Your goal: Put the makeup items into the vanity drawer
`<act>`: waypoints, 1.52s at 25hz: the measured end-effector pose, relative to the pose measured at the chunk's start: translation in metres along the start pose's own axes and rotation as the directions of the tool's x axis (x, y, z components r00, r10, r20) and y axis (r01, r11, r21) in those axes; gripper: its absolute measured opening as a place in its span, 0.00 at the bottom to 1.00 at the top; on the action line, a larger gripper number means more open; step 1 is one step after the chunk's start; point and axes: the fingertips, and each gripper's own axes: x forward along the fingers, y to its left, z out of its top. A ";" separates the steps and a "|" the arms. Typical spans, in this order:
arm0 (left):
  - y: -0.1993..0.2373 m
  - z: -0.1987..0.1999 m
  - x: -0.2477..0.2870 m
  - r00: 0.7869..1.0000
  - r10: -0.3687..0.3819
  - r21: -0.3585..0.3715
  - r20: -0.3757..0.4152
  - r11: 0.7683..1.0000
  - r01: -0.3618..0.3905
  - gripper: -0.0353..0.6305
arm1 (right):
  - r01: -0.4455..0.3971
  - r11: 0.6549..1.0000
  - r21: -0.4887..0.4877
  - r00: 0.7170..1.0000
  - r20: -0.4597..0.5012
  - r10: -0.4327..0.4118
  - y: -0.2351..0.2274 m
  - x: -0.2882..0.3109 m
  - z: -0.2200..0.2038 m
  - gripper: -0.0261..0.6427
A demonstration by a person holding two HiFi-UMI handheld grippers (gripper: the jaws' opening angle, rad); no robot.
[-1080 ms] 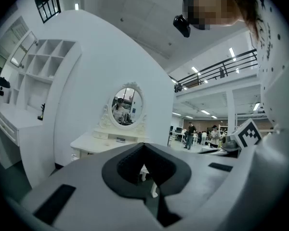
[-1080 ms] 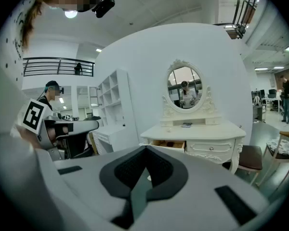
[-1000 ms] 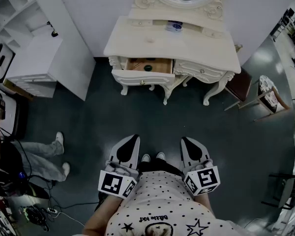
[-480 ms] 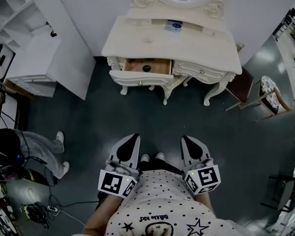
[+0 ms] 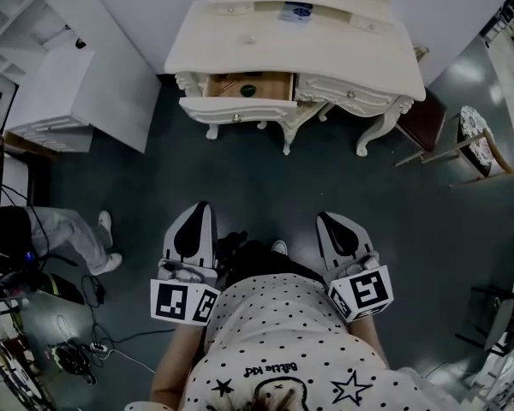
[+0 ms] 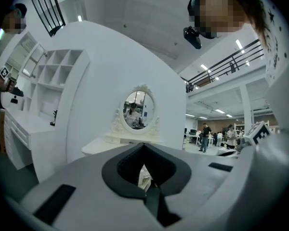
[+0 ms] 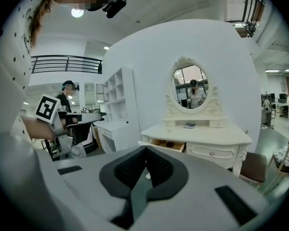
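Head view looks steeply down on a dark grey floor (image 5: 265,187) with a white wall at the far side. Against that wall stands a cream vanity (image 5: 343,54), and to its left a white shelf unit (image 5: 77,92). A wooden chair (image 5: 428,127) sits at the vanity's right end. At the left edge a bystander's legs (image 5: 68,234) show, with cables (image 5: 81,349) on the floor nearer.

The vanity's left drawer (image 5: 240,101) is pulled out. A small dark round item (image 5: 248,90) lies inside it. A small blue-and-white item (image 5: 297,11) rests on the ledge at the back of the top.

Only the gripper views show the oval mirror (image 7: 190,86), which the head view cuts off. The right gripper view also shows the open drawer from the front, to the left of a shut drawer. In the left gripper view that gripper's own body hides the drawer, while a bright hall with people shows far right.

The left gripper (image 5: 196,206) and right gripper (image 5: 324,219) are held near the person's body, well apart from the vanity, with bare floor between. Both point toward it. Each gripper's jaws are pressed together with nothing between them, so both makeup items lie far ahead of them.
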 end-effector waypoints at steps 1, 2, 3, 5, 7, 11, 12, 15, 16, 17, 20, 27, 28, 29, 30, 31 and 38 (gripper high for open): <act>0.001 -0.002 -0.001 1.000 0.007 -0.001 -0.006 1.000 -0.007 0.05 | 0.000 1.000 0.000 1.000 -0.005 0.000 -0.002 0.000 -0.002 0.05; 0.002 -0.004 -0.001 1.000 0.011 -0.001 -0.010 1.000 -0.011 0.05 | 0.004 1.000 0.003 1.000 -0.008 -0.004 -0.004 0.000 -0.002 0.05; 0.002 -0.005 -0.001 1.000 0.012 -0.001 -0.014 1.000 -0.012 0.05 | 0.010 1.000 0.009 1.000 -0.010 -0.010 -0.008 0.000 -0.002 0.05; 0.002 -0.007 0.001 1.000 0.010 -0.002 -0.018 1.000 -0.010 0.05 | 0.026 0.999 0.032 1.000 -0.013 -0.025 -0.015 0.003 -0.003 0.05; 0.005 -0.007 0.004 1.000 0.006 -0.001 -0.016 1.000 -0.006 0.05 | 0.035 0.998 0.051 0.999 -0.019 -0.034 -0.019 0.008 -0.005 0.05; 0.019 -0.003 0.018 1.000 -0.001 0.008 -0.012 1.000 0.001 0.05 | 0.048 0.998 0.041 0.998 -0.032 -0.046 -0.023 0.025 -0.001 0.05; 0.024 -0.002 0.023 1.000 -0.004 0.007 -0.011 1.000 0.004 0.05 | 0.055 0.998 0.040 0.998 -0.030 -0.053 -0.025 0.030 0.002 0.05; 0.041 0.004 0.040 1.000 -0.016 0.001 -0.009 1.000 0.016 0.05 | 0.085 0.995 0.054 0.996 -0.021 -0.084 -0.033 0.049 0.013 0.05; 0.047 0.007 0.046 1.000 -0.022 0.000 -0.010 1.000 0.022 0.05 | 0.098 0.993 0.064 0.995 -0.018 -0.097 -0.035 0.056 0.017 0.05; 0.053 0.010 0.053 1.000 -0.029 0.000 -0.010 1.000 0.029 0.05 | 0.108 0.992 0.071 0.994 -0.015 -0.107 -0.037 0.064 0.022 0.05; 0.071 0.022 0.071 0.999 -0.050 0.004 -0.007 0.999 0.050 0.05 | 0.114 0.991 0.067 0.994 -0.008 -0.114 -0.036 0.087 0.039 0.05; 0.100 0.035 0.102 0.996 -0.093 0.003 -0.001 0.996 0.093 0.05 | 0.127 0.989 0.077 0.991 0.022 -0.129 -0.034 0.137 0.066 0.05; 0.104 0.035 0.106 0.995 -0.100 0.003 -0.002 0.995 0.100 0.05 | 0.128 0.989 0.075 0.991 0.026 -0.130 -0.033 0.143 0.069 0.05; 0.108 0.035 0.109 0.995 -0.104 0.002 -0.004 0.995 0.104 0.05 | 0.131 0.989 0.075 0.991 0.029 -0.133 -0.034 0.149 0.071 0.05; 0.112 0.034 0.113 0.994 -0.106 -0.001 -0.009 0.994 0.106 0.05 | 0.137 0.987 0.080 0.990 0.030 -0.139 -0.034 0.154 0.073 0.05; 0.116 0.032 0.116 0.994 -0.106 -0.004 -0.014 0.994 0.106 0.05 | 0.145 0.985 0.088 0.988 0.031 -0.149 -0.036 0.159 0.073 0.05; 0.128 0.030 0.138 0.994 -0.103 -0.017 -0.031 0.995 0.102 0.05 | 0.177 0.978 0.112 0.984 0.008 -0.180 -0.052 0.175 0.070 0.05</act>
